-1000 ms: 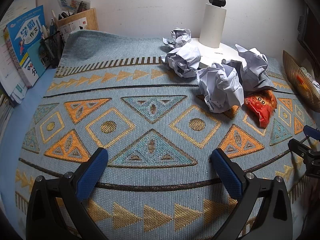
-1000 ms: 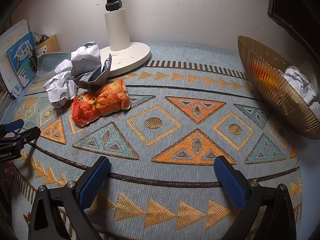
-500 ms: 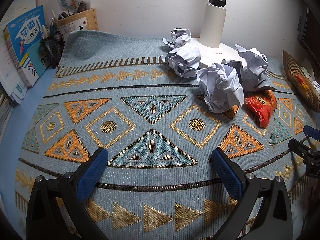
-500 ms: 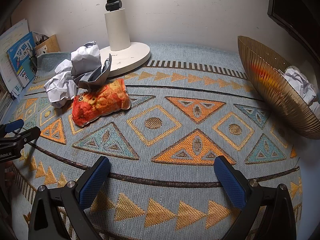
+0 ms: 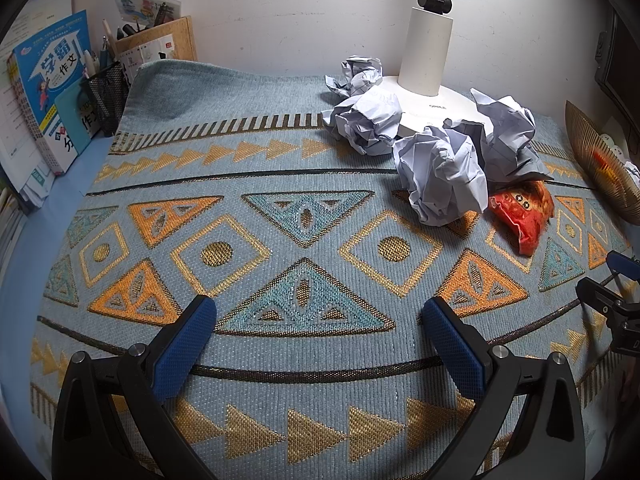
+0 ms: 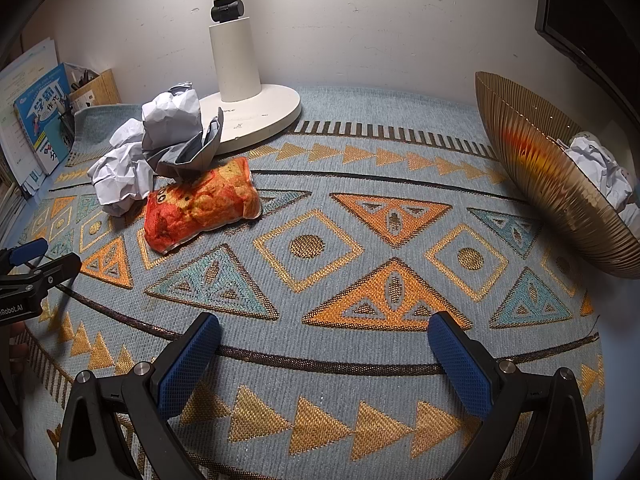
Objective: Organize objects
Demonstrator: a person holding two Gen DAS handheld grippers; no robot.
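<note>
Both tongs, left tongs [image 5: 318, 320] and right tongs [image 6: 324, 336], spread wide and empty, low over the mat [image 6: 360, 208].

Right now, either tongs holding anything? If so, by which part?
Nothing held. Left tongs and right tongs are both open over the mat, clear of the snack bag and crumpled paper.

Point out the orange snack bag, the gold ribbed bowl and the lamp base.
orange snack bag [image 6: 202, 204], right wrist view, middle of the bag.
gold ribbed bowl [image 6: 548, 184], right wrist view, outer wall.
lamp base [image 6: 264, 114], right wrist view, flat disc.
</note>
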